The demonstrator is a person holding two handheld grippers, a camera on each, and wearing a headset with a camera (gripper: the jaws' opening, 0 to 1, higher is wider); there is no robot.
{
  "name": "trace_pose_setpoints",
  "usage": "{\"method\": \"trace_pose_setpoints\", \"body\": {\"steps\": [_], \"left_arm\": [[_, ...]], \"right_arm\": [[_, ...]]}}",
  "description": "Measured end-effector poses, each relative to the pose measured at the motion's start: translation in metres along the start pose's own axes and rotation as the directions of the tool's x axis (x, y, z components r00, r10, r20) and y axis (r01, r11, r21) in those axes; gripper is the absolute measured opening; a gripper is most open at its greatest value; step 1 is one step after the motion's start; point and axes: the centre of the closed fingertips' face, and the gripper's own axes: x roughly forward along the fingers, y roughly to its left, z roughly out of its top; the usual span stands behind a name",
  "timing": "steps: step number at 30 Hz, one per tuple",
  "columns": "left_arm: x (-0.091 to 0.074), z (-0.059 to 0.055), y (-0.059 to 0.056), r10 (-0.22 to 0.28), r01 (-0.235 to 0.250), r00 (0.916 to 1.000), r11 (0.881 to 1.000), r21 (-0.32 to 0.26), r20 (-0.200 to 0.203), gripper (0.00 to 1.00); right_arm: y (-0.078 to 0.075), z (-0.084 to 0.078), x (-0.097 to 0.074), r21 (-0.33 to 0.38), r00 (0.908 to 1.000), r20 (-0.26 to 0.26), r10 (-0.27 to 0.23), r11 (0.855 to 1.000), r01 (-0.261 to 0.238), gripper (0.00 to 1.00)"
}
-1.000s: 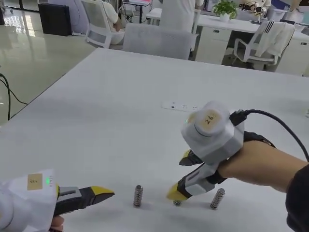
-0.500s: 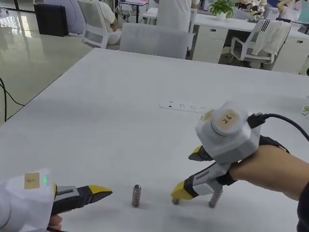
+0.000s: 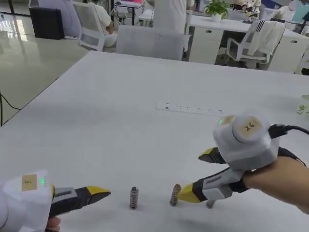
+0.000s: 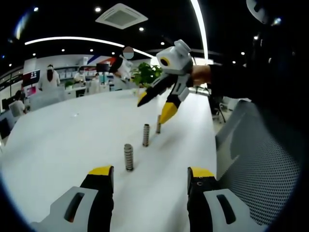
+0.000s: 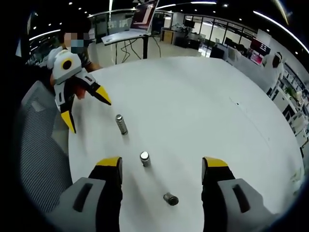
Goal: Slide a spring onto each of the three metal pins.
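Three small metal springs stand in a row on the white table [image 3: 120, 106]. In the head view they are the left spring [image 3: 133, 198], the middle spring [image 3: 175, 194], which leans a little, and the right spring [image 3: 210, 204], partly hidden behind a jaw. My right gripper [image 3: 198, 175] hovers open just right of the middle spring, holding nothing. My left gripper [image 3: 99, 195] rests low, left of the row. In the left gripper view it [image 4: 150, 171] is open with the nearest spring [image 4: 128, 156] ahead. The right gripper view has my gripper [image 5: 162, 162] open above a spring [image 5: 144, 158].
A white power strip [image 3: 186, 108] lies flat further back on the table. A grey chair [image 3: 152, 42] stands at the far edge, with desks, chairs and people behind it. Bare tabletop spreads beyond the springs.
My right gripper has shifted right, off the middle spring, which now shows in full; its lower jaw now covers part of the right spring. The left gripper has stayed put.
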Motion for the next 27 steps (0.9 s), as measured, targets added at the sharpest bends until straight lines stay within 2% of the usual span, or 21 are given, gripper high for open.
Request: {"method": "trace_pose_setpoints", "body": {"steps": [10, 27], "left_arm": [[-0.001, 0.001, -0.002, -0.001, 0.001, 1.0000, 1.000, 0.001, -0.003, 0.57], [-0.003, 0.003, -0.003, 0.005, -0.005, 1.0000, 1.000, -0.001, -0.005, 0.58]], "right_arm": [[-0.002, -0.012, -0.011, 0.029, 0.9992, 0.031, -0.023, 0.999, 0.022, 0.68], [0.007, -0.039, -0.023, 0.077, 0.9979, 0.057, -0.031, 0.997, 0.027, 0.70]]}}
